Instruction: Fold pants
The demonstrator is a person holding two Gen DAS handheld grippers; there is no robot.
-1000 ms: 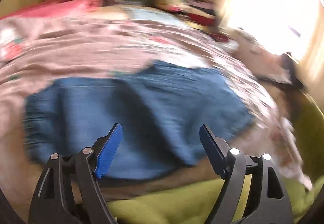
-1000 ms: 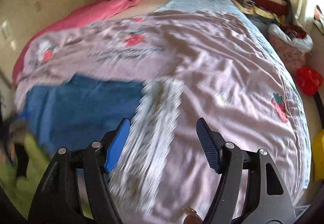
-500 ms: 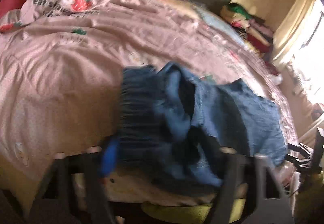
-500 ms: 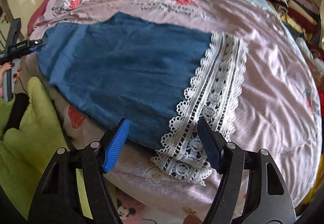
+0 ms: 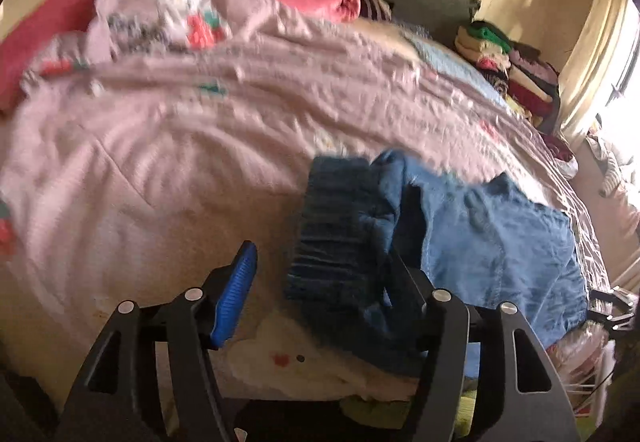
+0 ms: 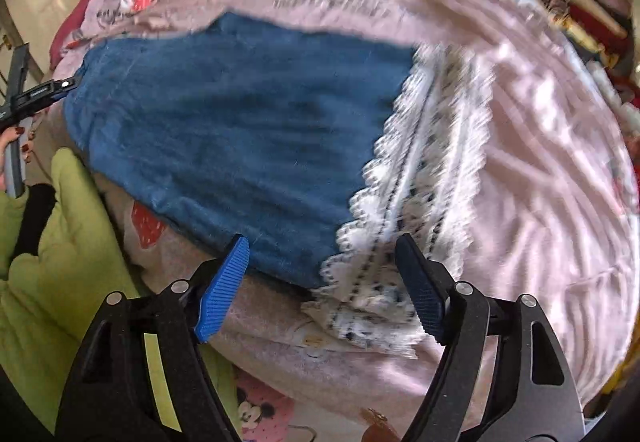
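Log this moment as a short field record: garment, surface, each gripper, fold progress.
garment: blue pants with white lace hem, lying flat
surface: pink bedspread on a bed
left gripper: open, at the gathered waistband; fabric drapes over its right finger
right gripper: open, at the lace hem end, holding nothing
fold progress: no fold visible yet
background: stacked clothes by the far corner

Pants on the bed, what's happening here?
A person is working on blue pants spread across a pink bedspread, a hand-held gripper in each hand. The left hand-held gripper is open at the bunched waistband. The right hand-held gripper is open, hovering near the lace hem. Nothing looks gripped, and no fold shows.
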